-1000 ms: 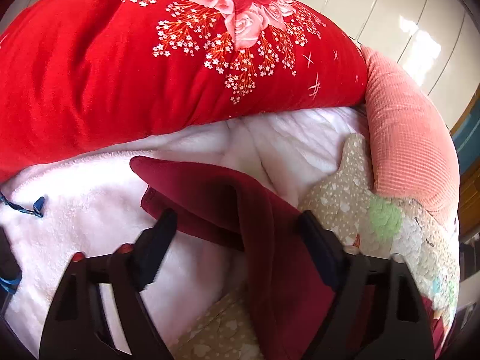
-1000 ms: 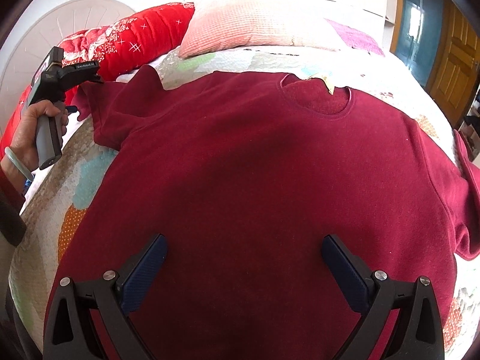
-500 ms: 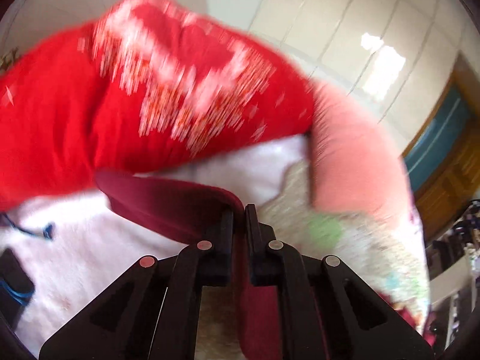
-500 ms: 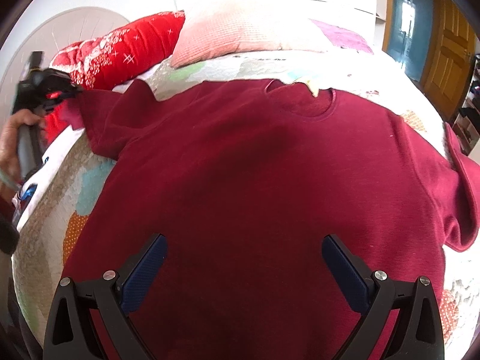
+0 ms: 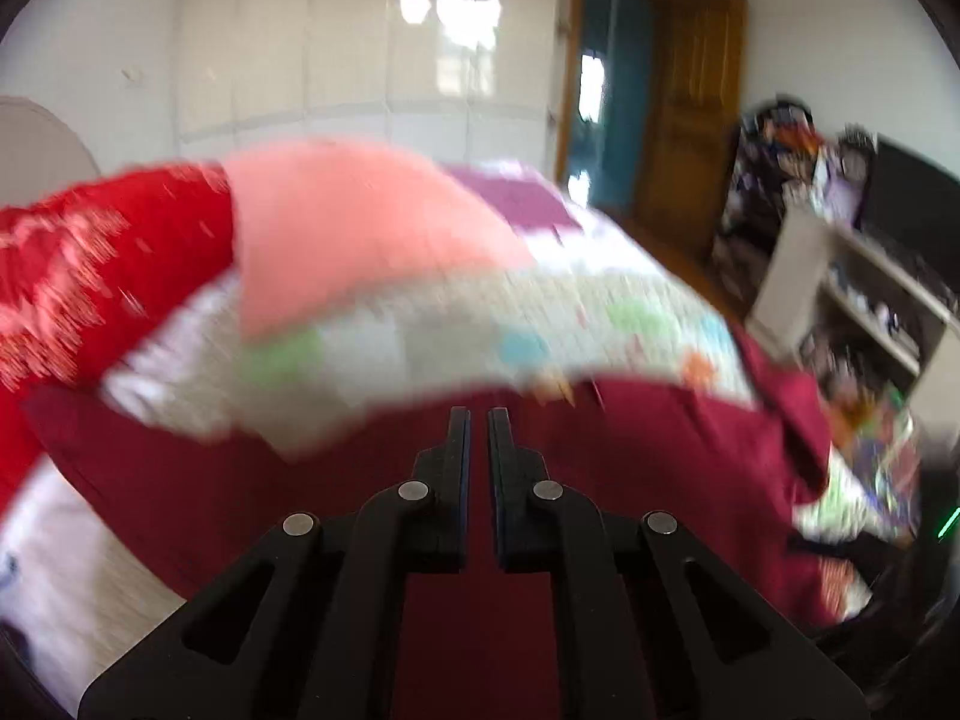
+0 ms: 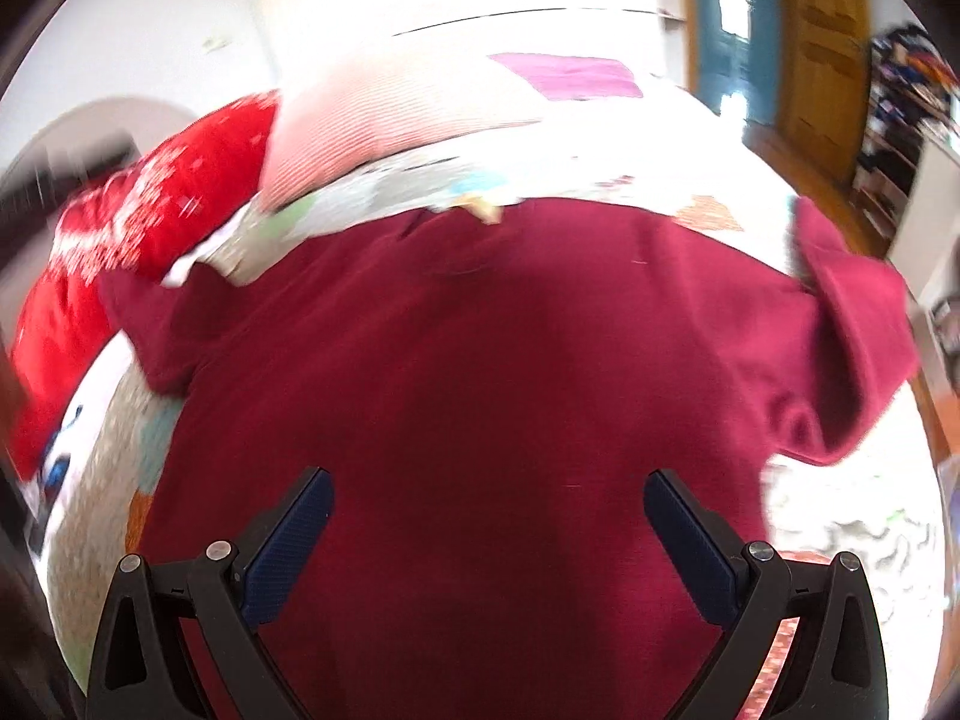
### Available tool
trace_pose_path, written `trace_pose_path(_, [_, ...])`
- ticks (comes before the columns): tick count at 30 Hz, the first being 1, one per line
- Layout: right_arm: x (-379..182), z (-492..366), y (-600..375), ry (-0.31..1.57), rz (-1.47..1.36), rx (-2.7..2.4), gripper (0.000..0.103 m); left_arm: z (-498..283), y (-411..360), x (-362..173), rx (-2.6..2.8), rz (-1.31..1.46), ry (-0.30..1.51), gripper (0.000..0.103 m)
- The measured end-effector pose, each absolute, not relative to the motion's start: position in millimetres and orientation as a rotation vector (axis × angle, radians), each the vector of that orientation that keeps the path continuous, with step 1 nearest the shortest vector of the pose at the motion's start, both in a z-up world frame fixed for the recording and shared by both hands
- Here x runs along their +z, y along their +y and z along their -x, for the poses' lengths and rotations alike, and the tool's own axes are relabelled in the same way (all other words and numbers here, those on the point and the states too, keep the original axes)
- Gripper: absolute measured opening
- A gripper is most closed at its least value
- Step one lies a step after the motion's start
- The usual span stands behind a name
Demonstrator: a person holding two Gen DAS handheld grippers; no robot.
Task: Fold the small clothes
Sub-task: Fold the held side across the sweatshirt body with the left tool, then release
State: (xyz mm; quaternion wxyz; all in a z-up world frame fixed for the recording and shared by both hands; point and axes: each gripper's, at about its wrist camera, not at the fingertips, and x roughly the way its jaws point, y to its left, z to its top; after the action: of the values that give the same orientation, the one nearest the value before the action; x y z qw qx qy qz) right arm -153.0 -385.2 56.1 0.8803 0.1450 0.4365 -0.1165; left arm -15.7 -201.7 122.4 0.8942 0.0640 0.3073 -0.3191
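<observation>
A dark red sweatshirt (image 6: 492,372) lies spread face up on the patchwork bedspread (image 6: 630,162), collar at the far side. My right gripper (image 6: 487,531) is open and empty, hovering over the shirt's lower body. My left gripper (image 5: 477,420) has its jaws nearly together with a thin slit between them, above the dark red cloth (image 5: 630,450); the view is blurred and I cannot see cloth between the tips. The left sleeve (image 6: 150,330) lies flat at the bed's left side. The right sleeve (image 6: 852,348) is folded up at the right edge.
A red floral quilt (image 6: 150,222) and a pink pillow (image 6: 384,114) lie at the head of the bed. A wooden door (image 5: 690,120) and cluttered shelves (image 5: 852,276) stand to the right. The bed drops off at the left and right edges.
My left gripper closed at the left sleeve, then swung right and up over the shirt; its view now faces the door. The right gripper stayed open and dropped lower.
</observation>
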Motion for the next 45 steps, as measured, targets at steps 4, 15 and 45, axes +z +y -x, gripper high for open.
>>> trace_pose_path(4, [68, 158, -398, 0.897, -0.300, -0.258, 0.103, 7, -198, 100, -0.621, -0.081, 0.740, 0.005])
trace_pose_path(15, [80, 69, -302, 0.886, -0.127, 0.031, 0.103, -74, 13, 95, -0.116, 0.252, 0.704, 0.073])
trace_pose_path(45, [57, 122, -387, 0.894, -0.377, -0.161, 0.103, -10, -188, 97, -0.604, -0.093, 0.724, 0.006])
